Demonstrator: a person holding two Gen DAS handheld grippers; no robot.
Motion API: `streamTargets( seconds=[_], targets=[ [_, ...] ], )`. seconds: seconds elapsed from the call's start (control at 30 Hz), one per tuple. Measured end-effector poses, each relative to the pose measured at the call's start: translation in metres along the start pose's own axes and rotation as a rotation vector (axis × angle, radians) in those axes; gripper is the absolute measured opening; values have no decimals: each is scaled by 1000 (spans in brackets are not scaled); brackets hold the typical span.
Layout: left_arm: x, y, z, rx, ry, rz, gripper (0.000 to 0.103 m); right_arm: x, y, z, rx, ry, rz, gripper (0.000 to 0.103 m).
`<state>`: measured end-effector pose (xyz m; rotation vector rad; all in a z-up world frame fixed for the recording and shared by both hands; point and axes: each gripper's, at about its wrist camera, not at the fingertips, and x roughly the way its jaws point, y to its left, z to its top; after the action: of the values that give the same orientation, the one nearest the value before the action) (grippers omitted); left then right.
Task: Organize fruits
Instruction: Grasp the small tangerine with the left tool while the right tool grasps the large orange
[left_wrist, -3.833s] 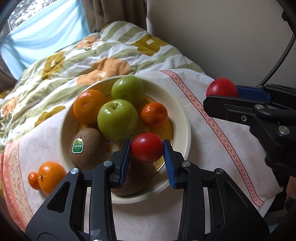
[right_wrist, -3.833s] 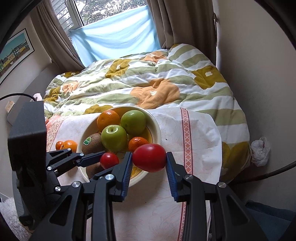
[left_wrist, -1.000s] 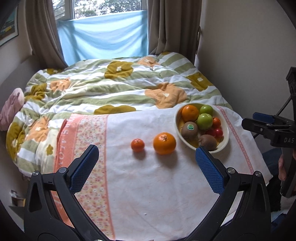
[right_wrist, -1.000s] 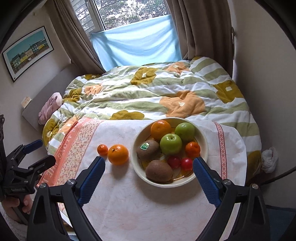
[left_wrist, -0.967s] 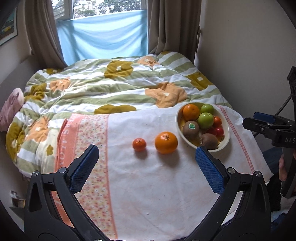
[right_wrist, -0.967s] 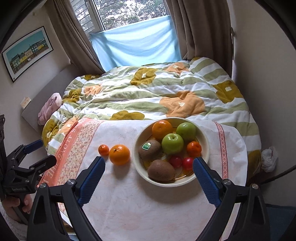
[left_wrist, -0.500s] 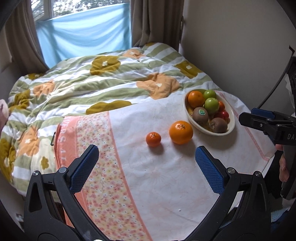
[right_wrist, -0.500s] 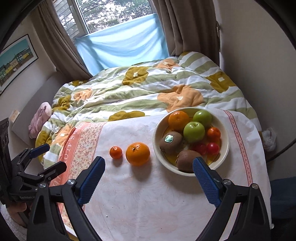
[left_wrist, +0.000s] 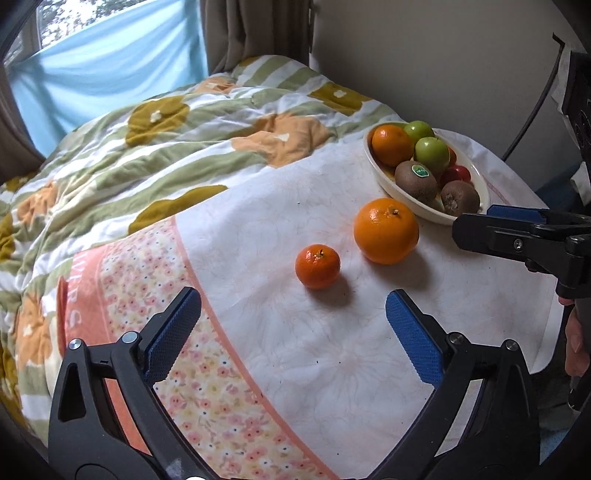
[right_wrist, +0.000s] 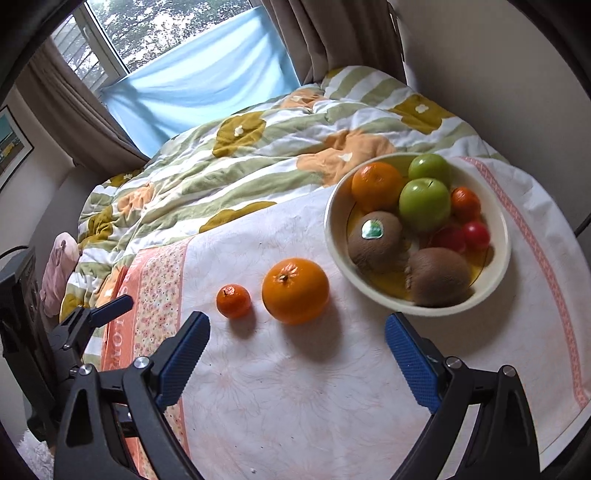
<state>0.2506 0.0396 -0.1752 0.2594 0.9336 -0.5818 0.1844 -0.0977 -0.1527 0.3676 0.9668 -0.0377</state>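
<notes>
Both your left gripper (left_wrist: 293, 328) and right gripper (right_wrist: 297, 349) gape empty; next, likely close on the small mandarin (left_wrist: 317, 265) and large orange (right_wrist: 295, 290) mid-cloth, beside the bowl (right_wrist: 334, 240).

Partial orange letters "VIRS" run along the salmon border of the floral cotton cloth (left_wrist: 79, 295) at eight o'clock; the brown kiwi's green sticker (right_wrist: 372, 229) is illegible.

A bed carries everything, under a flowered quilt (right_wrist: 258, 155). A white cloth (right_wrist: 332, 387) with a pink floral border lies over the quilt's near end. On the cloth rest a mandarin (right_wrist: 233, 301), an orange (right_wrist: 295, 290) just at its 3 o'clock, and a bowl (right_wrist: 334, 240) of fruit at the orange's 2 o'clock.
</notes>
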Motion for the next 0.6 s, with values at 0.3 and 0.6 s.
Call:
streamTargets(
  seconds=[0.3, 0.6],
  targets=[
    [42, -6, 7, 105, 23, -48, 83, 27, -7, -4, 58, 7, -25, 95],
    [67, -14, 8, 176, 55, -76, 54, 41, -3, -2, 58, 10, -39, 95]
  ],
)
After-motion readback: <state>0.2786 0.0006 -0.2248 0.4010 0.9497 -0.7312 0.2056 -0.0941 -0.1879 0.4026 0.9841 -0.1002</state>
